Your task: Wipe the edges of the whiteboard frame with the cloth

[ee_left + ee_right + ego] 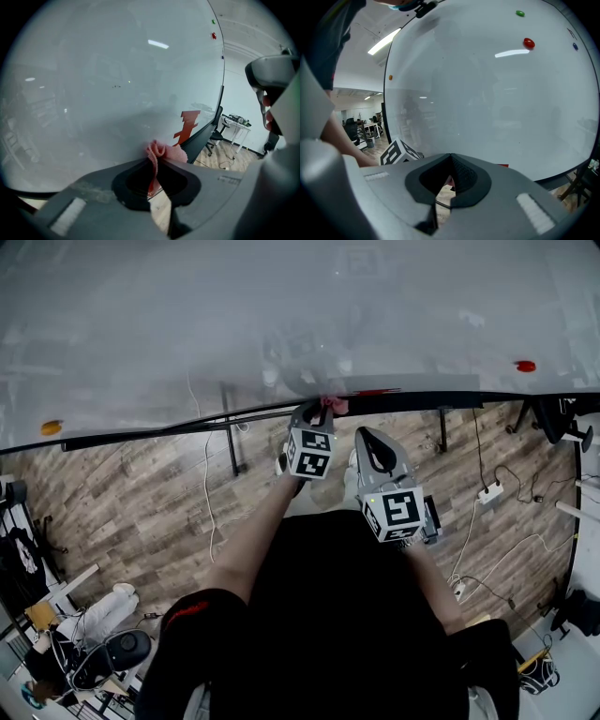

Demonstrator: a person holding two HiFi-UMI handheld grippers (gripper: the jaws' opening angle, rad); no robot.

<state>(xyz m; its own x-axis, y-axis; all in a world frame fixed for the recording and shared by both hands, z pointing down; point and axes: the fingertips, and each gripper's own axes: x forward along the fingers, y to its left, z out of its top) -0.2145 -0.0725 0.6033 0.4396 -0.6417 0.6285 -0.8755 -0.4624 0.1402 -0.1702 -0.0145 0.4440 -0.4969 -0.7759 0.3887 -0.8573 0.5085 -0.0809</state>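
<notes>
A large whiteboard [281,306] fills the upper head view, its dark bottom frame edge [422,401] running left to right. My left gripper [322,409] is shut on a small pink cloth [336,406] and holds it against that bottom edge. In the left gripper view the pink cloth [161,152] bunches out past the closed jaws, touching the board just above the black frame [201,136]. My right gripper [367,439] hangs a little below and right of the frame, jaws shut with nothing between them; in its own view the jaws [451,161] meet in front of the board.
A red magnet [526,366] and an orange magnet [51,427] sit on the board. Below are board stand legs [231,442], cables and a power strip [489,493] on the wood floor. A wheeled device [112,652] stands at lower left. An office chair [216,136] is beyond the board's end.
</notes>
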